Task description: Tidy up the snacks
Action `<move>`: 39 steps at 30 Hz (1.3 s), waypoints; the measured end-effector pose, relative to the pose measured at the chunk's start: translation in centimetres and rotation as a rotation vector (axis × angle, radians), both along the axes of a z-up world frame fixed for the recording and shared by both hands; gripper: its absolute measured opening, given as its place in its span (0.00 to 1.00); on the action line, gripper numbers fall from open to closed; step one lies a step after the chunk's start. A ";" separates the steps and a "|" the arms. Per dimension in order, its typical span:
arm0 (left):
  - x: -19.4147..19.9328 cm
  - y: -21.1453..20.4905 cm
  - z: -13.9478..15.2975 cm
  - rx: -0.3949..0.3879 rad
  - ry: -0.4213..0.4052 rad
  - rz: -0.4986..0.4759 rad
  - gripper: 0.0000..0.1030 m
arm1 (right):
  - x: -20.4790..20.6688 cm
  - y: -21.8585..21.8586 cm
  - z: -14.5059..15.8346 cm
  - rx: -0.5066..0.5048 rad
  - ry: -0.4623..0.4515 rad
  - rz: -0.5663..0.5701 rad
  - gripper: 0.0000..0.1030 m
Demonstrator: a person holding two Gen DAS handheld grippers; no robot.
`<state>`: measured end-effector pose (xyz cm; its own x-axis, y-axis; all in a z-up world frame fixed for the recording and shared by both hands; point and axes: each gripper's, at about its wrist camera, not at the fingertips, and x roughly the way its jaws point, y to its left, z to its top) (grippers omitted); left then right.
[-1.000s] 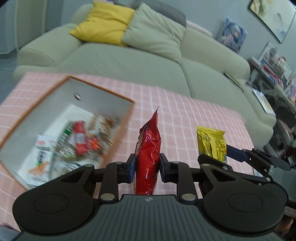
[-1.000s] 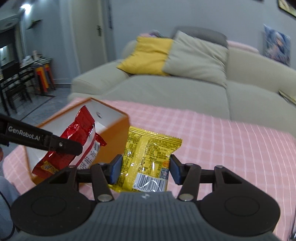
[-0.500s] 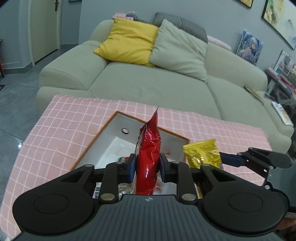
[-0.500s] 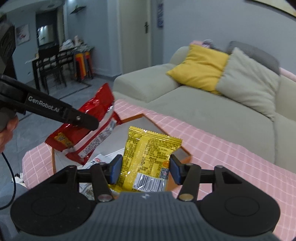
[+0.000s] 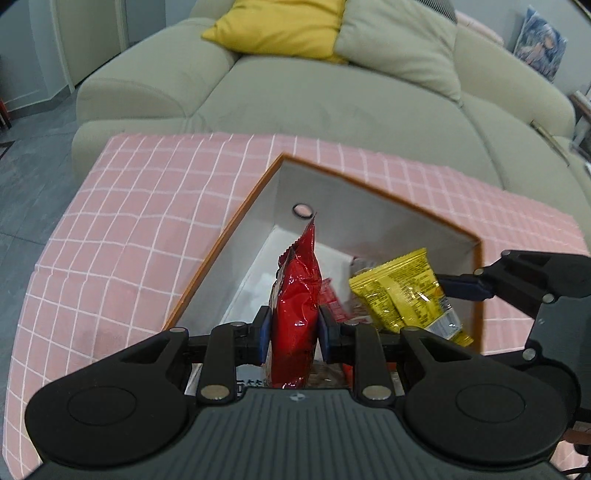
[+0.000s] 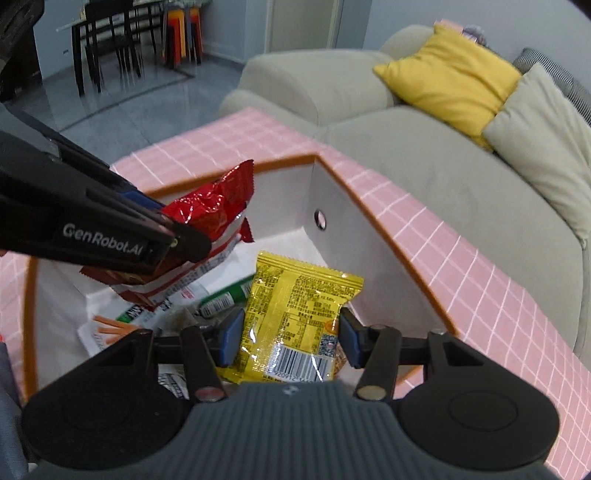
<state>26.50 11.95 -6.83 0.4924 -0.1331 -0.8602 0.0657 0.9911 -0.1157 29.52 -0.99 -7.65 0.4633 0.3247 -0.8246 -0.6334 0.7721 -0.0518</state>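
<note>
My left gripper (image 5: 293, 334) is shut on a red snack bag (image 5: 297, 314) and holds it upright over the open box (image 5: 221, 236), an orange-rimmed box with white walls. My right gripper (image 6: 288, 338) is shut on a yellow snack packet (image 6: 295, 314), also over the box (image 6: 369, 206). In the left wrist view the yellow packet (image 5: 402, 291) hangs at the right, just inside the box. In the right wrist view the red bag (image 6: 210, 218) and left gripper fingers (image 6: 110, 236) are at the left. Several snack packets (image 6: 218, 301) lie on the box floor.
The box sits on a table with a pink checked cloth (image 5: 129, 221). A grey-green sofa (image 5: 332, 92) with a yellow cushion (image 5: 280, 29) stands right behind the table. Dark dining chairs (image 6: 103, 44) stand far off on the grey floor.
Both grippers have moved over the box and lower into it, each still holding its packet. The box now fills the middle of both views.
</note>
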 end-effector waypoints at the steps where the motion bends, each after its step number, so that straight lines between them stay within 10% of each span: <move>1: 0.2 0.0 -0.4 0.005 0.011 0.001 0.28 | 0.3 0.2 -0.5 -0.013 0.006 0.002 0.50; 17: 1.0 -0.2 -1.7 0.077 0.043 -0.002 0.33 | 1.7 0.2 -2.6 -0.064 0.059 -0.038 0.52; 20: 0.8 -0.3 -0.9 0.086 0.025 0.000 0.42 | 1.5 -0.1 -2.1 -0.068 0.057 -0.045 0.67; 39: -6.3 -1.5 11.5 0.084 -0.331 0.074 0.58 | -3.4 -5.6 8.7 0.097 -0.059 -0.210 0.96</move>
<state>20.25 10.41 4.66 0.7519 -0.0218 -0.6589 0.0136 0.9998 -0.0175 26.15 -6.58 1.08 0.5754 0.2924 -0.7638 -0.4566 0.8897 -0.0034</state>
